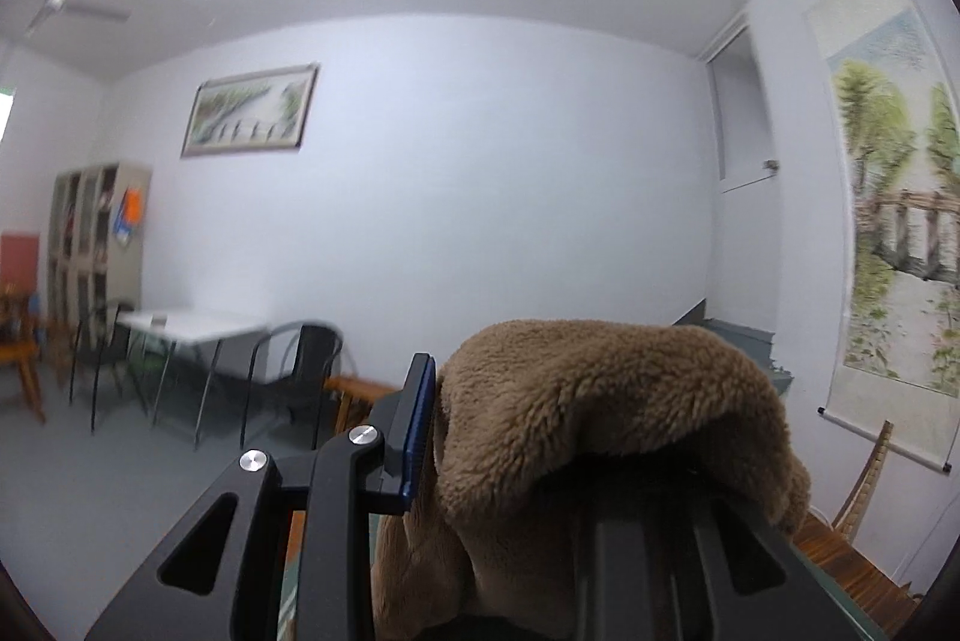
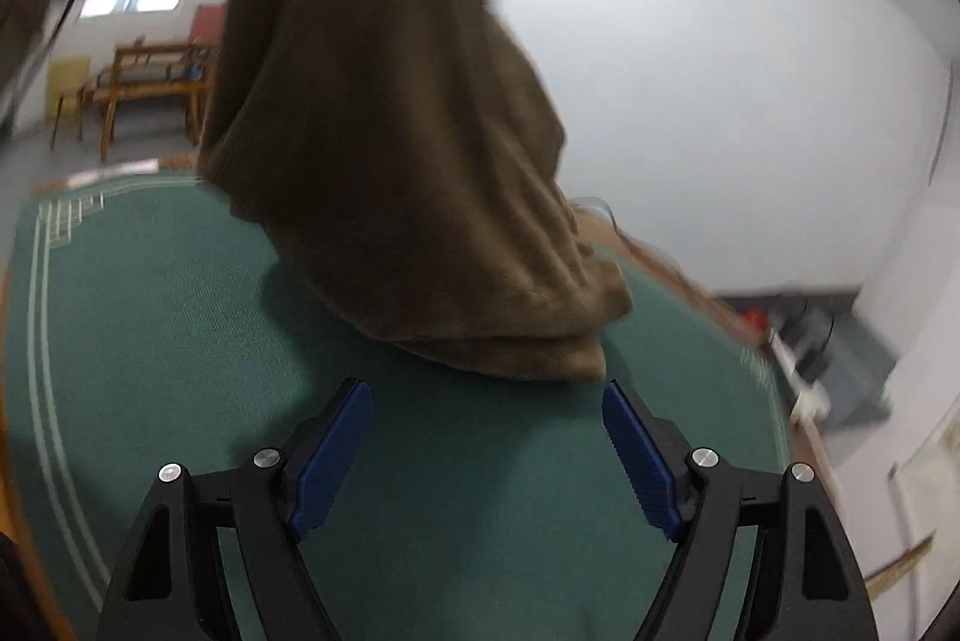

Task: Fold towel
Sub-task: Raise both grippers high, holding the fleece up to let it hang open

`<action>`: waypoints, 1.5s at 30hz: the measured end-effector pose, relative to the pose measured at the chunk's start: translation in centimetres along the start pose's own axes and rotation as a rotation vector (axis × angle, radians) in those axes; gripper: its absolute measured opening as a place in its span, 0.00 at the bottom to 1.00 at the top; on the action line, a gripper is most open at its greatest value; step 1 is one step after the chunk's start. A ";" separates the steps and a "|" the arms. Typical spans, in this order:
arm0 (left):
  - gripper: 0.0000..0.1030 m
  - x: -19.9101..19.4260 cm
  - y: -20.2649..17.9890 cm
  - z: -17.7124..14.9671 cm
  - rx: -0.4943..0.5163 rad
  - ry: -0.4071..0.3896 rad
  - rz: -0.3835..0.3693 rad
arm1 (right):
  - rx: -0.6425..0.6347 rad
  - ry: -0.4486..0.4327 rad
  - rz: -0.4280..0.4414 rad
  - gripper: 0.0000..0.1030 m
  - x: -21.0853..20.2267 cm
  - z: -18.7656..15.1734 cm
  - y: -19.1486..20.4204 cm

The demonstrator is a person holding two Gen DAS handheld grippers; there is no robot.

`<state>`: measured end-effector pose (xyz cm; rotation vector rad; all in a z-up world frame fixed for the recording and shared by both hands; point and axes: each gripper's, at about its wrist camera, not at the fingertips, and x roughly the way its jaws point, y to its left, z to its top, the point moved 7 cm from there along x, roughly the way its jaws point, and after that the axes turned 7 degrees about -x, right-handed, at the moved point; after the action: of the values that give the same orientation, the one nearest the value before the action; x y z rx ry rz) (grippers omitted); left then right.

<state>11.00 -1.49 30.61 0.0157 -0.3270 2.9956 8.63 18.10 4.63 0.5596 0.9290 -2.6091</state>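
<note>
The left claw is clamped on the brown fleece towel, lifting it so it hangs above the green bench (likely to find a corner), while the right claw waits spread and empty.

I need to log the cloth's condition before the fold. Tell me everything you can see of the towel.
The towel is brown, thick and fleecy, its pile looking soft and fuzzy. The left tool grips it: it bunches between the jaws and drapes over the right finger, hiding it. In the right wrist view it hangs from above in loose vertical folds, its doubled lower edge low over the green table mat; contact cannot be told. The right tool stands open just short of that edge, not touching it.
</note>
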 end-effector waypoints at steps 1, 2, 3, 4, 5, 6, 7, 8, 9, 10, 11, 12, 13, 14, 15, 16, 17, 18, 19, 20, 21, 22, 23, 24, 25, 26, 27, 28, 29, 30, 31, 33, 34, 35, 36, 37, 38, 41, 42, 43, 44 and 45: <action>0.29 -0.6 -0.8 0.8 0.005 -0.010 -0.009 | -0.017 -0.009 -0.006 0.79 0.3 0.4 0.3; 0.29 -0.8 -1.2 2.1 0.006 -0.023 -0.022 | -0.028 -0.017 -0.008 0.79 0.6 0.8 0.5; 0.29 -1.0 -1.7 3.3 0.007 -0.037 -0.036 | -0.038 -0.026 -0.010 0.79 0.8 1.2 0.8; 0.29 -1.4 -2.2 4.2 0.013 -0.052 -0.040 | -0.036 -0.041 -0.014 0.79 0.9 1.6 0.8; 0.29 -1.9 -2.7 5.2 0.020 -0.068 -0.044 | -0.027 -0.061 -0.019 0.79 0.8 1.9 0.7; 0.29 -2.3 -3.2 6.1 0.026 -0.083 -0.049 | -0.017 -0.080 -0.024 0.79 0.7 2.3 0.7; 0.29 -2.7 -3.3 6.5 0.028 -0.088 -0.046 | 0.011 -0.114 -0.021 0.79 0.4 2.9 0.5; 0.29 -3.0 -3.3 6.8 0.030 -0.093 -0.043 | 0.051 -0.150 -0.008 0.79 0.0 3.6 0.2; 0.29 -3.4 -3.3 7.2 0.032 -0.098 -0.041 | 0.104 -0.193 0.025 0.79 -0.6 4.2 -0.1; 0.29 -3.7 -3.4 7.6 0.034 -0.103 -0.038 | 0.154 -0.233 0.063 0.79 -0.8 5.0 -0.3; 0.29 -4.0 -3.4 8.0 0.036 -0.108 -0.035 | 0.197 -0.264 0.098 0.79 -1.1 5.5 -0.4; 0.29 -4.4 -3.5 8.4 0.038 -0.113 -0.032 | 0.235 -0.289 0.133 0.79 -1.4 5.8 -0.3; 0.29 -4.7 -3.5 8.8 0.040 -0.118 -0.029 | 0.271 -0.312 0.175 0.79 -1.8 6.1 -0.2; 0.29 -5.1 -3.5 9.2 0.042 -0.123 -0.027 | 0.299 -0.330 0.206 0.79 -2.2 6.2 0.1; 0.29 -5.4 -3.6 9.6 0.043 -0.128 -0.024 | 0.322 -0.346 0.222 0.79 -2.6 6.3 0.3; 0.29 -5.8 -3.6 9.9 0.045 -0.133 -0.021 | 0.339 -0.363 0.225 0.79 -3.2 6.2 0.4; 0.29 -6.1 -3.6 10.3 0.047 -0.138 -0.018 | 0.353 -0.379 0.222 0.79 -3.7 6.2 0.6; 0.29 -6.4 -3.7 10.7 0.049 -0.143 -0.015 | 0.365 -0.394 0.205 0.79 -4.4 6.1 0.6; 0.29 -6.8 -3.7 11.1 0.051 -0.148 -0.013 | 0.372 -0.408 0.180 0.79 -5.1 6.0 0.7; 0.29 -7.1 -3.9 11.4 0.051 -0.150 -0.012 | 0.377 -0.420 0.156 0.79 -5.7 5.9 0.7; 0.29 -7.5 -4.1 11.6 0.051 -0.152 -0.012 | 0.385 -0.436 0.131 0.79 -6.5 5.7 0.7; 0.29 -7.8 -4.3 11.9 0.051 -0.153 -0.011 | 0.395 -0.450 0.105 0.80 -7.3 5.4 0.9; 0.29 -8.1 -4.5 12.1 0.051 -0.155 -0.011 | 0.400 -0.463 0.082 0.86 -8.0 5.1 1.2; 0.29 -8.5 -4.7 12.4 0.051 -0.157 -0.010 | 0.401 -0.479 0.060 0.90 -8.7 4.8 1.6; 0.29 -8.8 -4.9 12.6 0.051 -0.159 -0.010 | 0.393 -0.499 0.033 0.97 -9.4 4.5 2.1; 0.29 -9.2 -5.0 12.9 0.051 -0.160 -0.009 | 0.376 -0.511 0.019 0.99 -9.9 4.4 2.5; 0.29 -9.5 -5.2 13.2 0.051 -0.162 -0.009 | 0.357 -0.519 0.012 0.99 -10.3 4.5 3.0; 0.29 -9.8 -5.4 13.4 0.051 -0.164 -0.009 | 0.337 -0.527 0.006 0.99 -10.6 4.6 3.4; 0.29 -10.2 -5.6 13.7 0.051 -0.166 -0.008 | 0.329 -0.536 0.013 0.99 -10.9 4.7 3.8; 0.29 -10.5 -5.8 13.9 0.051 -0.167 -0.008 | 0.327 -0.545 0.028 0.99 -11.2 4.8 4.1; 0.29 -10.9 -6.0 14.2 0.051 -0.169 -0.007 | 0.325 -0.562 0.047 0.99 -11.7 4.9 4.6; 0.29 -11.5 -6.4 14.7 0.051 -0.173 -0.006 | 0.322 -0.600 0.032 0.99 -12.9 4.7 5.3; 0.29 -11.9 -6.6 15.0 0.051 -0.174 -0.006 | 0.320 -0.619 0.018 0.99 -13.5 4.6 5.7; 0.29 -12.4 -6.6 15.3 0.046 -0.181 -0.005 | 0.319 -0.638 0.005 0.99 -14.1 4.5 6.1; 0.29 -13.0 -6.5 15.6 0.041 -0.187 -0.003 | 0.315 -0.654 -0.010 0.99 -14.6 4.4 6.4; 0.29 -13.5 -6.5 16.0 0.035 -0.193 -0.002 | 0.303 -0.662 -0.038 0.99 -15.1 4.5 6.9; 0.29 -13.8 -6.7 16.1 0.039 -0.195 -0.003 | 0.288 -0.664 -0.064 0.99 -15.4 4.7 7.2; 0.30 -14.8 -7.1 16.3 0.052 -0.200 -0.006 | 0.284 -0.669 -0.060 0.99 -15.6 5.6 7.1; 0.30 -15.1 -7.3 16.4 0.056 -0.201 -0.007 | 0.292 -0.670 -0.048 0.99 -15.6 5.9 6.9; 0.30 -15.4 -7.2 16.5 0.063 -0.203 -0.003 | 0.302 -0.671 -0.043 0.99 -15.7 6.2 6.4; 0.30 -15.7 -7.2 16.5 0.071 -0.205 0.001 | 0.315 -0.673 -0.043 0.99 -15.9 6.4 5.9; 0.30 -16.0 -7.0 16.6 0.080 -0.209 0.010 | 0.330 -0.678 -0.044 0.98 -16.2 6.4 5.3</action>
<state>27.66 -0.30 47.94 0.3372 -0.2284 3.0202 23.38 12.62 13.81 -0.2841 0.2992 -2.7022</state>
